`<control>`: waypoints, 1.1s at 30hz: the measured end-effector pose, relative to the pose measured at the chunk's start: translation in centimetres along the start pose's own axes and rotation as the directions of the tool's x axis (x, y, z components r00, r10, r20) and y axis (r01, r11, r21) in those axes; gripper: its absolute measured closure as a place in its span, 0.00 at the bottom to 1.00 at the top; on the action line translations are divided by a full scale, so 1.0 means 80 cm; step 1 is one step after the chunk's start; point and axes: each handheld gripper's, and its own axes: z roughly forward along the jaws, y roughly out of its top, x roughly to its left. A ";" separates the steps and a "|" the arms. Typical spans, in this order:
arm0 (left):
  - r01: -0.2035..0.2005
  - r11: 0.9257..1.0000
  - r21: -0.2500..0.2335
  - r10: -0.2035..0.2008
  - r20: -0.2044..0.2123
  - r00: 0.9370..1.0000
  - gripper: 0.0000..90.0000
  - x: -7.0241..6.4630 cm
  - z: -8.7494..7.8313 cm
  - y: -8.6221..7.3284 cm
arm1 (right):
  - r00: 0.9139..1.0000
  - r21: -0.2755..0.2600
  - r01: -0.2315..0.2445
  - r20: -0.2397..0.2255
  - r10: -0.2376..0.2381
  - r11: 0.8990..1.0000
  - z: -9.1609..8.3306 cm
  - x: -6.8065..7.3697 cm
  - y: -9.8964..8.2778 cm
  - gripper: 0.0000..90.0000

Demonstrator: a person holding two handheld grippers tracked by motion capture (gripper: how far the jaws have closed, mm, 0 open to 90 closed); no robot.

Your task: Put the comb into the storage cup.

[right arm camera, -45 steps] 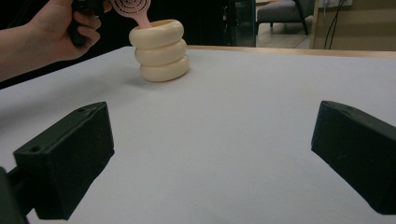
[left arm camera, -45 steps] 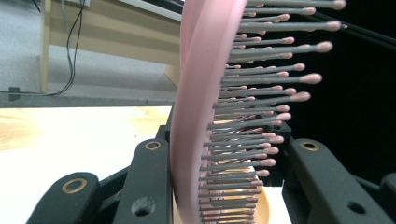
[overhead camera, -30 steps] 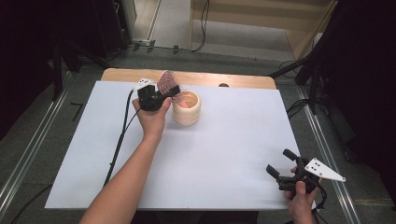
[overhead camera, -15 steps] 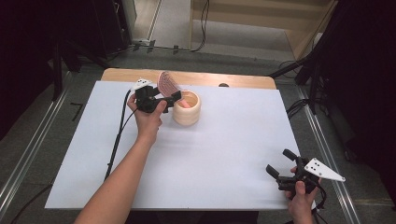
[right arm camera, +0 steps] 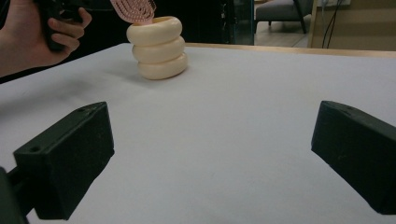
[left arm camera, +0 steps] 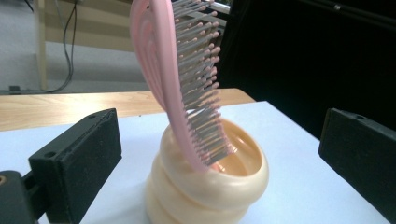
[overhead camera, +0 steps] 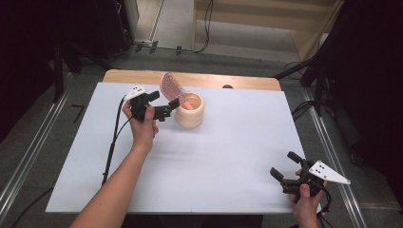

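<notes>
Standing handle-down in the cream ringed holder (overhead camera: pixel 190 110), the pink hairbrush (overhead camera: pixel 172 89) leans toward the left gripper (overhead camera: pixel 164 105), its bristled head rising well above the rim. The holder sits on the white surface (overhead camera: pixel 228 156) near its far edge, left of the middle, with a strip of bare wood behind it. In the left gripper view the brush (left arm camera: pixel 180 79) rests against the near rim of the holder (left arm camera: pixel 205 186), bristles facing right, and the two black jaws stand wide apart on either side without touching either thing. Those jaws have just been opening, and nothing is pressed between them now. The left hand (overhead camera: pixel 141 124) holds that gripper just beside the holder, its cable trailing back along the surface.

At the near right corner the right gripper (overhead camera: pixel 285 170) sits low over the surface, well apart from the holder. Its jaws are spread wide and hold nothing; in the right gripper view bare white surface lies between them, with the holder (right arm camera: pixel 158 46) and brush (right arm camera: pixel 134 10) farther off.
</notes>
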 end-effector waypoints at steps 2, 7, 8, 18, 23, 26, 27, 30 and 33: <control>-0.007 1.000 0.009 0.007 0.010 1.000 0.00 0.000 -0.005 -0.001 | 1.000 0.001 -0.002 0.005 0.002 1.000 0.000 0.000 0.000 0.00; -0.048 0.998 0.033 0.047 0.020 0.999 0.00 -0.003 -0.016 -0.005 | 1.000 0.001 0.002 0.011 -0.002 1.000 0.001 0.001 0.000 0.00; -0.060 0.998 0.037 0.059 0.021 0.998 0.00 -0.004 -0.019 -0.006 | 1.000 0.001 0.003 0.012 -0.003 1.000 0.001 0.001 0.000 0.00; -0.112 0.993 0.041 0.110 0.039 0.993 0.00 -0.012 -0.043 -0.017 | 1.000 0.003 0.004 0.012 -0.004 1.000 0.002 0.001 0.000 0.00; -0.141 0.989 0.035 0.140 0.027 0.990 0.00 -0.014 -0.056 -0.024 | 1.000 0.003 0.003 0.012 -0.003 1.000 0.002 0.001 0.000 0.00; -0.158 0.987 0.037 0.157 0.028 0.987 0.00 -0.014 -0.064 -0.028 | 1.000 0.004 0.007 0.012 -0.007 1.000 0.002 0.001 0.000 0.00; -0.165 0.985 0.041 0.164 0.027 0.986 0.00 -0.014 -0.067 -0.030 | 1.000 0.004 0.010 0.012 -0.010 1.000 0.002 0.001 0.000 0.00; -0.170 0.985 0.035 0.169 0.029 0.985 0.00 -0.014 -0.075 -0.033 | 1.000 0.006 0.010 0.013 -0.010 1.000 0.002 0.001 0.000 0.00; -0.173 0.984 0.028 0.173 0.033 0.984 0.00 -0.013 -0.083 -0.034 | 1.000 0.005 0.009 0.013 -0.009 1.000 0.002 0.002 0.000 0.00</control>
